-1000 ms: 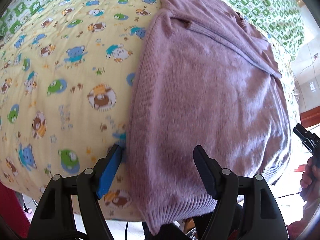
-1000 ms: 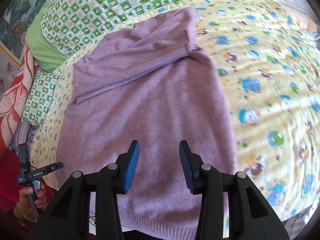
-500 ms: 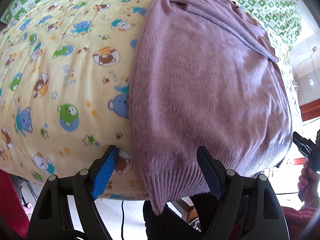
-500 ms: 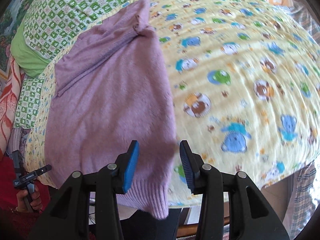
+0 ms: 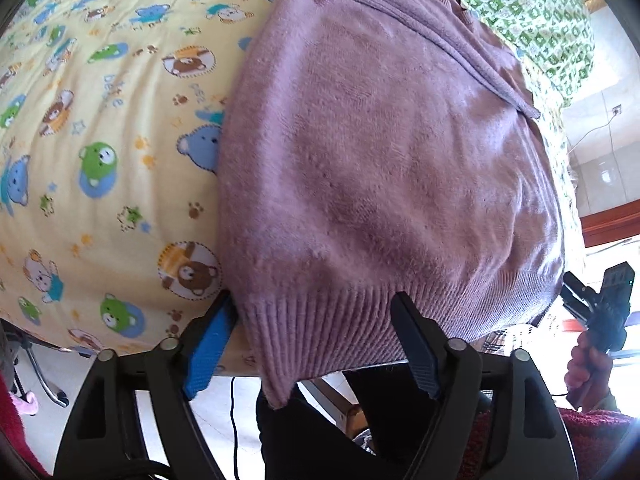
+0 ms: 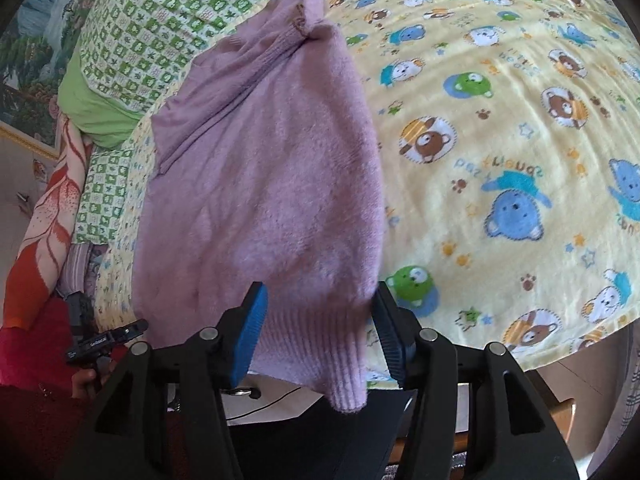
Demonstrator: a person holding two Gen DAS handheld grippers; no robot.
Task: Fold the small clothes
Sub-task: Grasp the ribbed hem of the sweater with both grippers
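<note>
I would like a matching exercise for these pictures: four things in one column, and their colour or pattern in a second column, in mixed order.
Things:
1. sweater
2. blanket
3. pillow
4. cover

Colour or pattern:
A. plain light green
B. yellow with cartoon bears
C. purple knit
D. green and white checks

Pairs: 1-C, 2-B, 3-A, 4-D
</note>
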